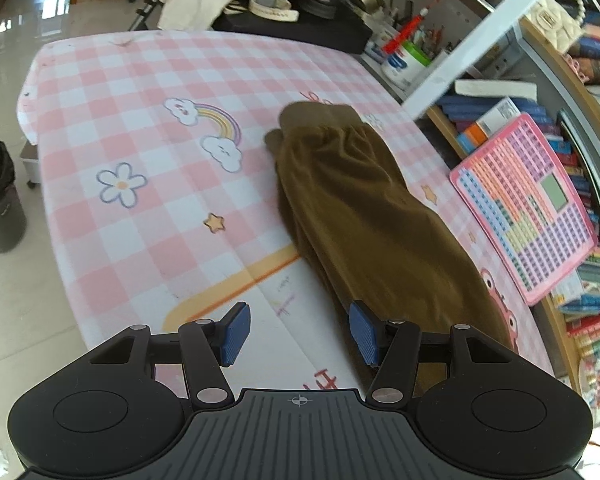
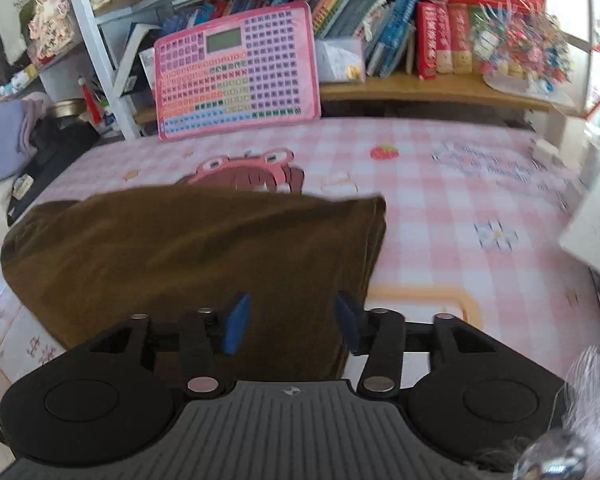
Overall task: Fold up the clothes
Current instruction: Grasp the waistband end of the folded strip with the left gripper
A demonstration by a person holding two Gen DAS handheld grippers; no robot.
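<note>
A table covered in a pink-and-white checked cloth (image 1: 148,92) fills both views, printed with a rainbow, clouds, a flower and small stars. Shelves crammed with books (image 2: 384,28) run along its far edge in the right wrist view, at 12 o'clock, and along the 3 o'clock side in the left wrist view.

The brown garment (image 1: 364,216) lies flat on the cloth, folded lengthwise into a long band (trousers, by the gathered cuffs at its far end). In the left view it runs from 1 o'clock down toward 5 o'clock; in the right view it spreads from 9 o'clock to the centre (image 2: 188,256).

A pink keyboard-style learning tablet (image 2: 238,70) leans against the shelf at 12 o'clock.

The left gripper (image 1: 299,334) hovers at the garment's near end, jaws apart, holding nothing; its right pad (image 1: 363,332) overlaps the fabric's edge. The right gripper (image 2: 291,322) hangs over the garment, jaws likewise apart and empty.
</note>
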